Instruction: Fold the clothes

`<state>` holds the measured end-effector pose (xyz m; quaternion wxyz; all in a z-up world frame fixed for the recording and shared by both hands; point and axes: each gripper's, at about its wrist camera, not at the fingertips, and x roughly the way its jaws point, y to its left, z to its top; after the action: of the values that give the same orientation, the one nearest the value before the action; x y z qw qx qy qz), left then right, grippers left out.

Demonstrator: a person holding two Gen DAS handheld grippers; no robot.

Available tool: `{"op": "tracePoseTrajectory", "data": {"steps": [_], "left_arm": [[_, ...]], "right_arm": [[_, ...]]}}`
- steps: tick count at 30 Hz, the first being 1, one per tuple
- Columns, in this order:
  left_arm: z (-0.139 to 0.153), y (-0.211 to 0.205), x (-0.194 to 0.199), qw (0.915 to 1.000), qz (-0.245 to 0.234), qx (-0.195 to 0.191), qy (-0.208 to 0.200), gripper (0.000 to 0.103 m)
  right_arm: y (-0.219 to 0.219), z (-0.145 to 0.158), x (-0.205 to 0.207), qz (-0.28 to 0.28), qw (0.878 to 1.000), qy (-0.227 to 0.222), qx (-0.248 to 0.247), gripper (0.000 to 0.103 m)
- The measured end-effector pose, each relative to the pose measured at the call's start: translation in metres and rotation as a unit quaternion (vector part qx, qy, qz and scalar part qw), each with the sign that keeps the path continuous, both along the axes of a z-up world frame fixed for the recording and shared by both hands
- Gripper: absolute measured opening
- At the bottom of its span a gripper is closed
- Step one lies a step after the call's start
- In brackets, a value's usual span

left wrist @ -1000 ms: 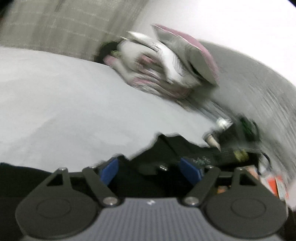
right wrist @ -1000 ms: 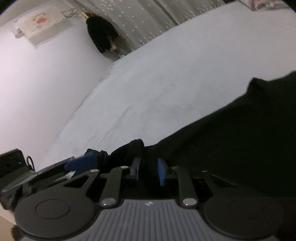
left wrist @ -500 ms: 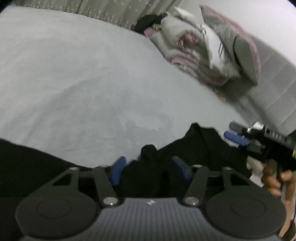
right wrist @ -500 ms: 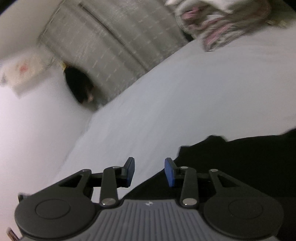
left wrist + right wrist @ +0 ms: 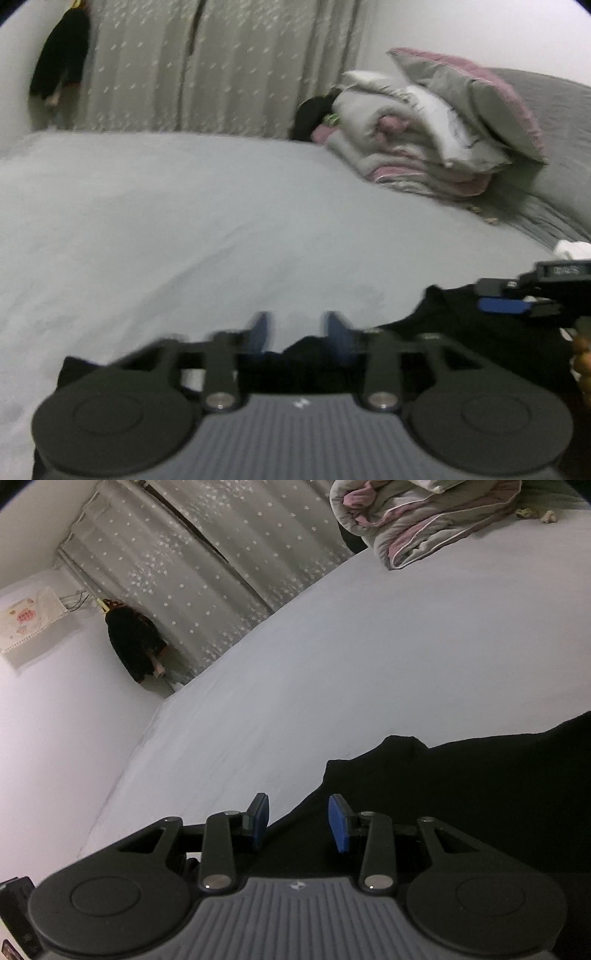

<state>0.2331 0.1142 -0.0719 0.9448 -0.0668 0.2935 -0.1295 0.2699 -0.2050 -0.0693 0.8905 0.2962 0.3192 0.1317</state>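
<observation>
Both grippers have let go since a second ago: back then the right gripper (image 5: 298, 821) was pinched down on a bunch of black cloth and the left gripper (image 5: 298, 332) had fabric bunched between its fingers half a second ago. Now each one sits with its blue pads spread apart and nothing between them.

So where's the black garment (image 5: 461, 794)? It's lying on the near part of the bed (image 5: 369, 646), dark against the pale grey sheet. From the right wrist view its edge runs up to a small bump near the middle, and the cloth spreads off to the right. From the left wrist view a lump of it sits just past the pads, and the right gripper shows at the far right edge, over the same cloth.

Can't tell if that's a finished fold or just a dropped heap, the fabric is too dark to read any creases.

What could go wrong: black on black means a gripper could easily grab two layers instead of one and drag the whole thing. Also the sheet is soft, so pressing down might pinch the bedding too. The quilt pile (image 5: 424, 147) sits well away at the far right, no trouble there.
</observation>
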Motion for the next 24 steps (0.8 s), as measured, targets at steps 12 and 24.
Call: {"op": "tracePoseTrajectory", "data": {"steps": [12, 24], "left_arm": [[-0.022, -0.014, 0.014, 0.9952, -0.043, 0.062, 0.063, 0.053], [0.002, -0.036, -0.006, 0.9881, 0.003, 0.131, -0.081, 0.009]], "right_arm": [[0.011, -0.001, 0.002, 0.014, 1.0, 0.003, -0.006, 0.037], [0.012, -0.004, 0.003, 0.01, 1.0, 0.004, -0.006, 0.037]]}}
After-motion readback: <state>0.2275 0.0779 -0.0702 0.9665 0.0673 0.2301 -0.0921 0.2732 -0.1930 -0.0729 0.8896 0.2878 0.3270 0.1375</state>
